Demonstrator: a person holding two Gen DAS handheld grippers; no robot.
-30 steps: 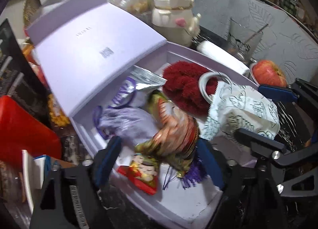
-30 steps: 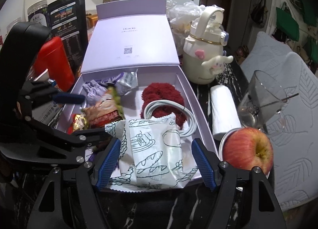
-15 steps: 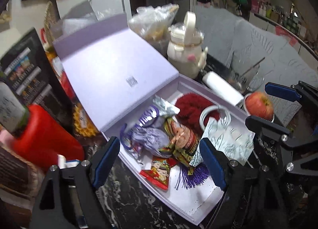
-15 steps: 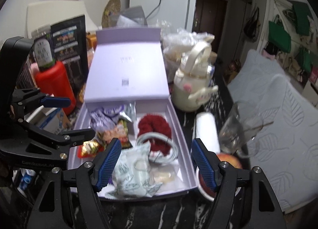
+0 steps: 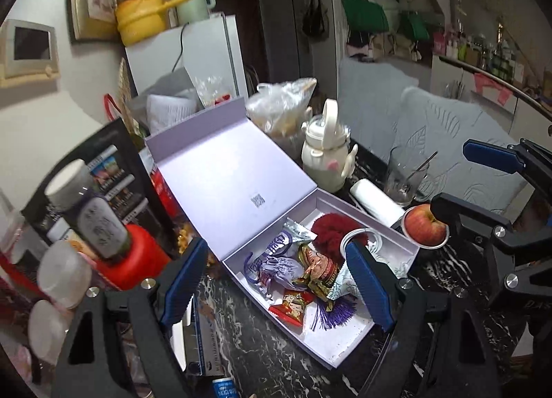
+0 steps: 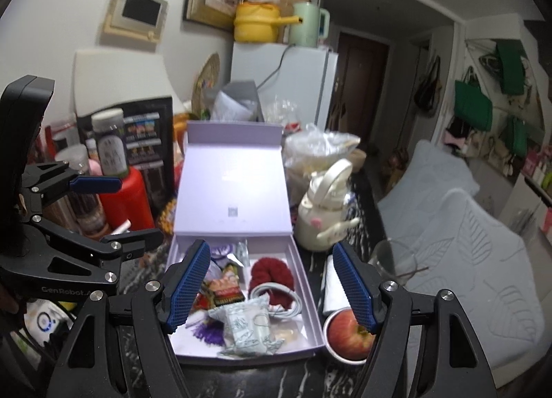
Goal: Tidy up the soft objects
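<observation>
A gift box (image 6: 312,298) lies open on the marble counter (image 6: 276,380), its lid (image 6: 231,191) propped up behind the tray. Inside, a knitted bundle (image 6: 270,270) sits toward the back with a coiled cable (image 6: 276,296) on it; a bread packet (image 6: 246,329) lies in front, snack packets (image 6: 222,291) to the left. Right of the box stand a kettle-shaped bottle (image 6: 321,218), a paper roll (image 6: 333,289), a glass (image 6: 393,260) and an apple (image 6: 346,330).

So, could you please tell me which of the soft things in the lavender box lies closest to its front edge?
The white pouch printed with bread drawings; the red fluffy piece and the snack packets lie farther back.
</observation>
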